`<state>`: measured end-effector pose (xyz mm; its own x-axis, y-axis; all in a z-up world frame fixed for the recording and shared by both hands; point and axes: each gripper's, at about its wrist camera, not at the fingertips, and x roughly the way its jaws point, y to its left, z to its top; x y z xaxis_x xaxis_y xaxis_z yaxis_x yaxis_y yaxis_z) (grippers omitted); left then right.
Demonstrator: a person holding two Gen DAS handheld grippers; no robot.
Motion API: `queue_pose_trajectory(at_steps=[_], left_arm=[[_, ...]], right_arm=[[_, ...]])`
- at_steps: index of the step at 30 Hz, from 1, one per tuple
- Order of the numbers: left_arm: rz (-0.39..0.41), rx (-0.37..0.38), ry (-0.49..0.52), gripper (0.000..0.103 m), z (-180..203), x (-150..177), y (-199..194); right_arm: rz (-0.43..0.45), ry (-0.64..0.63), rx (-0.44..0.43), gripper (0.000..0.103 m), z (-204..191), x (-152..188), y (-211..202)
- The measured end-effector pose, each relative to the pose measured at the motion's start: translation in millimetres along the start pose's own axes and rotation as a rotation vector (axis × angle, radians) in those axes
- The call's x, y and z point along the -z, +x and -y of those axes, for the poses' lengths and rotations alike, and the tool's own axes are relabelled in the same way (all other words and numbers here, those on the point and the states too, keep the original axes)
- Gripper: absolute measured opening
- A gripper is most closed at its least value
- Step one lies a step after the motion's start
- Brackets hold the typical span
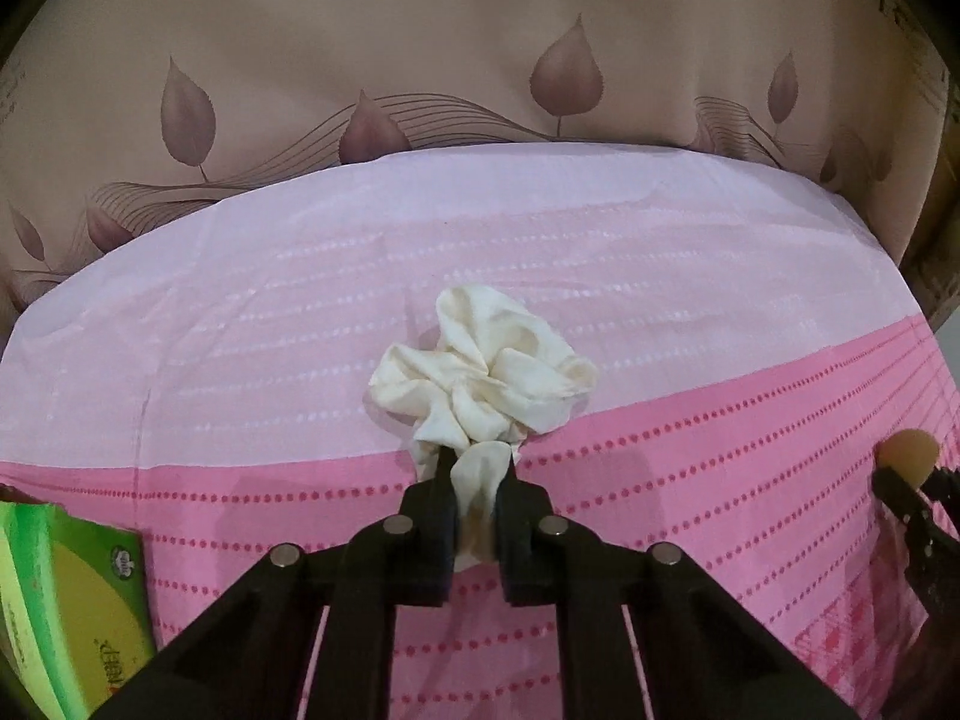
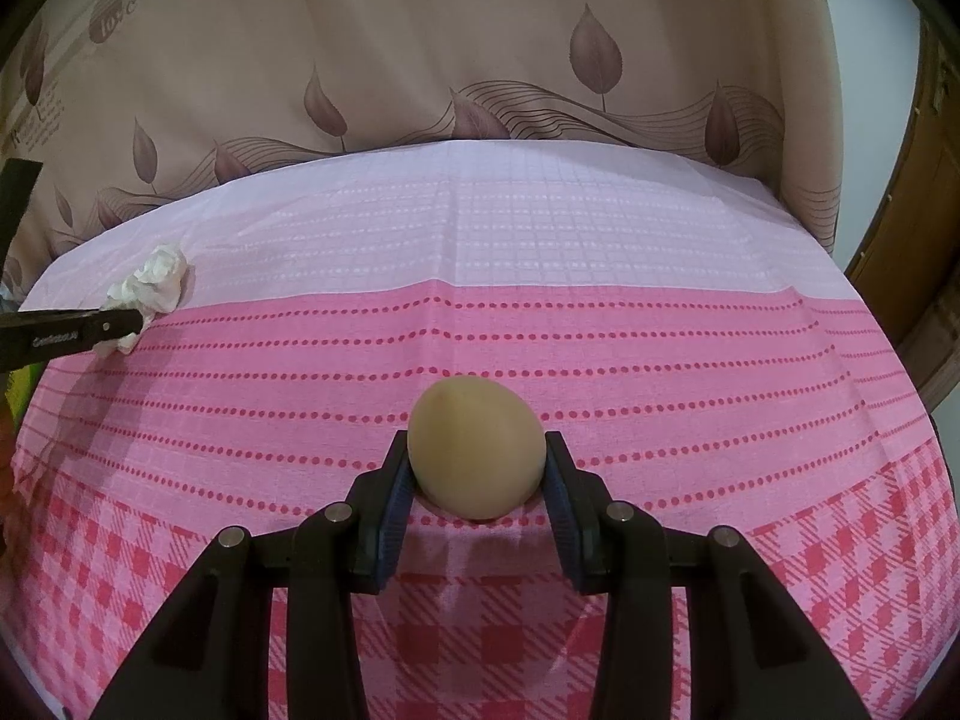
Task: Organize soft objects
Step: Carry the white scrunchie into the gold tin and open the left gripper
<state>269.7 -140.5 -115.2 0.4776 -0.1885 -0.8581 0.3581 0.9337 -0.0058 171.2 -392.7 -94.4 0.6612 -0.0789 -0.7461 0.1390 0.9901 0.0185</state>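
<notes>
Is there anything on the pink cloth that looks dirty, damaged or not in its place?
The crumpled tissue pinched in the left claw shows yellowish stains. Nothing else stands out.

Both grippers are built of matte black linkage bars joined by round silver pins. The right gripper (image 2: 477, 450) fingers (image 2: 393, 516) are lined with ribbed dark-blue pads; white lettering is printed on the left gripper (image 1: 477, 459).

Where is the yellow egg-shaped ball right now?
The egg-shaped ball sits between the jaws of the right gripper, over the pink cloth. In the left wrist view it shows at the far right edge.
</notes>
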Motion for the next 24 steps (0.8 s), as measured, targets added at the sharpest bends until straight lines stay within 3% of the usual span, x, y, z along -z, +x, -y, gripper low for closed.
queue_pose_trajectory(at_steps=[11, 24], left_arm=[[0.026, -0.039, -0.024, 0.01, -7.2, 23.2, -42.0], [0.072, 0.007, -0.044, 0.01, -10.6, 62.3, -116.9]], right_arm=[[-0.008, 0.006, 0.0, 0.038, 1.2, -0.3, 0.8], [-0.011, 0.004, 0.005, 0.039, -0.9, 0.6, 2.6]])
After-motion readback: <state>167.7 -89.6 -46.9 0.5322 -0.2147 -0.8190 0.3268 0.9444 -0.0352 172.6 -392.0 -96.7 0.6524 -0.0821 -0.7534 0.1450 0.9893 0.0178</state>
